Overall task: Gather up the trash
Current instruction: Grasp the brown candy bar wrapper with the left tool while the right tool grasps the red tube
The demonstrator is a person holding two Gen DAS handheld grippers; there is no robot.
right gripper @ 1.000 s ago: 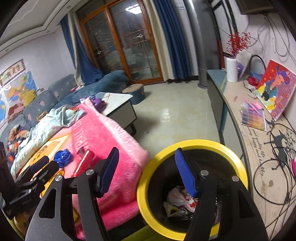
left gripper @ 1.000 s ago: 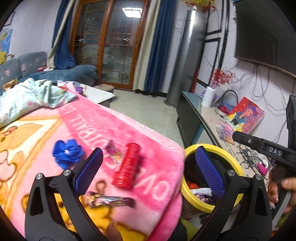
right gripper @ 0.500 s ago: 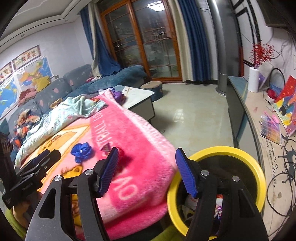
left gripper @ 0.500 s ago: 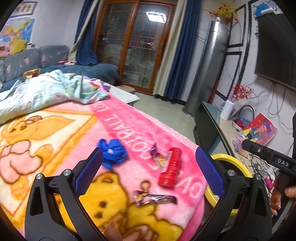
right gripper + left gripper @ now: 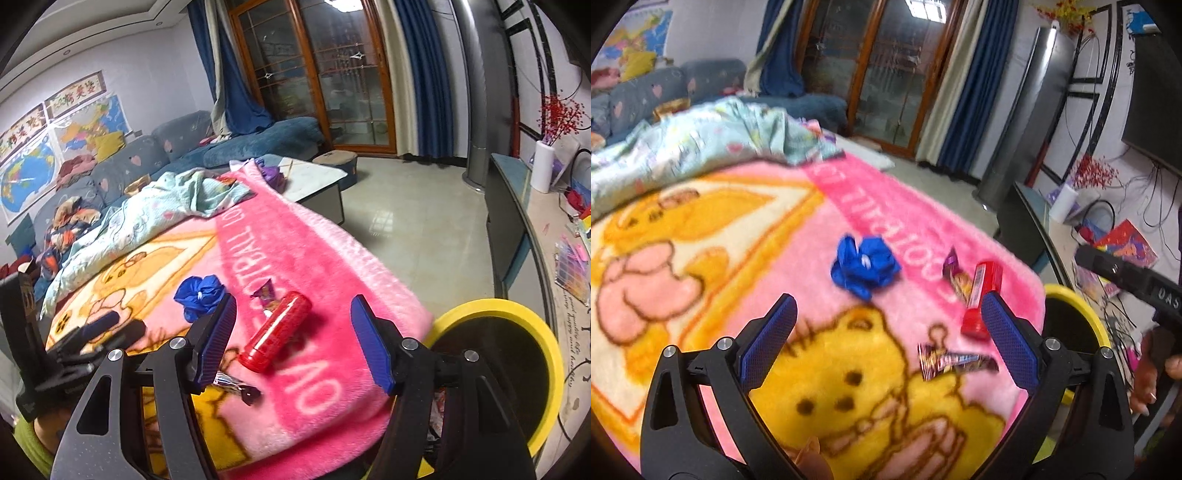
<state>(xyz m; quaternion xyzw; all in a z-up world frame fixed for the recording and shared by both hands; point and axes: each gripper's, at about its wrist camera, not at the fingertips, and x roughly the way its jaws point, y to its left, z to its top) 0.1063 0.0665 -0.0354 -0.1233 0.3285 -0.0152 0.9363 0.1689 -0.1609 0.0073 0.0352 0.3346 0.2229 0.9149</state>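
Observation:
On the pink cartoon blanket (image 5: 746,258) lie a crumpled blue wrapper (image 5: 864,266), a red tube (image 5: 980,298), a small purple candy wrapper (image 5: 956,275) and a long dark snack wrapper (image 5: 955,363). My left gripper (image 5: 886,339) is open and empty, above the blanket just short of them. My right gripper (image 5: 293,341) is open and empty, hovering over the red tube (image 5: 275,332), with the blue wrapper (image 5: 199,295) to its left. The yellow-rimmed trash bin (image 5: 517,306) stands off the blanket's right edge, with trash inside.
A light blue quilt (image 5: 147,218) is bunched at the blanket's far end, with a sofa (image 5: 122,162) behind. A low TV cabinet (image 5: 517,206) with clutter runs along the right wall. Tiled floor (image 5: 417,225) lies between. The left gripper shows in the right wrist view (image 5: 99,332).
Both grippers have swung left, away from the bin and over the blanket. The trash items now lie between and ahead of the jaws. Both stayed open.

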